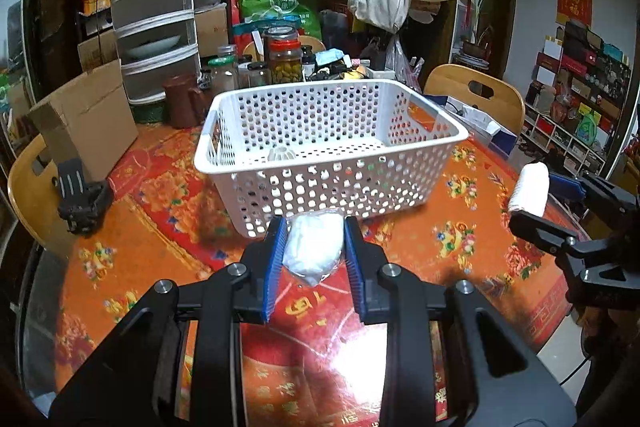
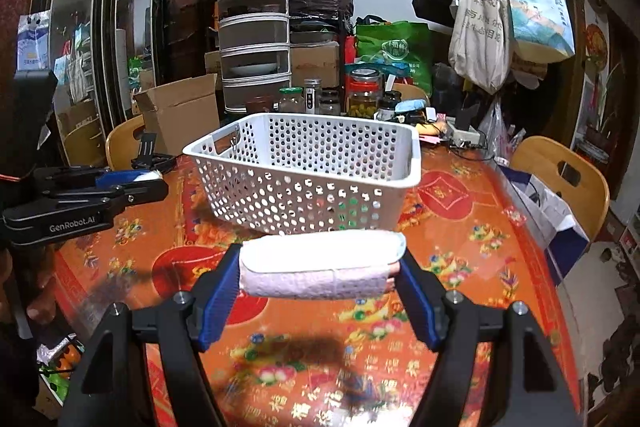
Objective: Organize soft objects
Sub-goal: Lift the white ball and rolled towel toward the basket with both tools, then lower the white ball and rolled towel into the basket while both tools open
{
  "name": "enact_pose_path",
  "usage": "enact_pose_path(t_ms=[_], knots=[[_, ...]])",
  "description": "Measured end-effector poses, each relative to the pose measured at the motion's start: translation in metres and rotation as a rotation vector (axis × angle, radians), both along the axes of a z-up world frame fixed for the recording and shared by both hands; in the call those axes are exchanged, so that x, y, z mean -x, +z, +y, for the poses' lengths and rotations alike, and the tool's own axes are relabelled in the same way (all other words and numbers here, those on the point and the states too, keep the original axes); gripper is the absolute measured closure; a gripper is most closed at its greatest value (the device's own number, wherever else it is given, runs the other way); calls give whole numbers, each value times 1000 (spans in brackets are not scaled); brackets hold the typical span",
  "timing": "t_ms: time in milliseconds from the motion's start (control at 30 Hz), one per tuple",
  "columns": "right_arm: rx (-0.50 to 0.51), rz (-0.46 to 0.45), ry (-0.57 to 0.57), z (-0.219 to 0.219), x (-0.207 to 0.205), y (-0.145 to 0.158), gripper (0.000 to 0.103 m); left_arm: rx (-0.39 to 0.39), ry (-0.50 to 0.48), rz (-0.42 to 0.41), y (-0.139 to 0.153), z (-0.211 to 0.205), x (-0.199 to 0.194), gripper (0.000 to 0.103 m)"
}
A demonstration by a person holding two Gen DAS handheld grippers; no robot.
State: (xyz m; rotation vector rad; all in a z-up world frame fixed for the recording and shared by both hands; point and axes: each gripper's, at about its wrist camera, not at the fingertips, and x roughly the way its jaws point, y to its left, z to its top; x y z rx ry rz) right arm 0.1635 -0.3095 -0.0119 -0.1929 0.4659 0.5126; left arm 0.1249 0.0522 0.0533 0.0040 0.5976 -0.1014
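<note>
A white perforated basket stands on the table, also in the right wrist view; a small white object lies inside it. My left gripper is shut on a white soft bundle wrapped in clear plastic, held above the table just in front of the basket. My right gripper is shut on a rolled white and pale pink towel, gripped across its length, in front of the basket. The right gripper with the towel shows at the right in the left wrist view. The left gripper shows at the left in the right wrist view.
The round table carries an orange and red patterned cloth. Jars, a cardboard box and a tiered white rack crowd the far side. A black clamp lies left. Wooden chairs stand around.
</note>
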Motion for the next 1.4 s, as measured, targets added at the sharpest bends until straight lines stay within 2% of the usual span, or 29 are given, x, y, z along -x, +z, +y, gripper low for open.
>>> enact_pose_path(t_ms=[467, 700, 800, 1067, 1267, 1400], knots=[[38, -21, -12, 18, -35, 39, 30, -28, 5, 22, 44, 6, -58, 76], [61, -10, -19, 33, -70, 59, 30, -32, 6, 69, 56, 6, -106, 76], [57, 29, -16, 41, -94, 66, 30, -9, 9, 112, 59, 10, -133, 76], [76, 149, -14, 71, -162, 68, 30, 4, 58, 238, 43, 18, -204, 76], [113, 238, -45, 86, -202, 49, 30, 15, 85, 334, 15, 26, -244, 76], [143, 293, -63, 92, -222, 34, 30, 13, 78, 366, 0, 26, -258, 76]])
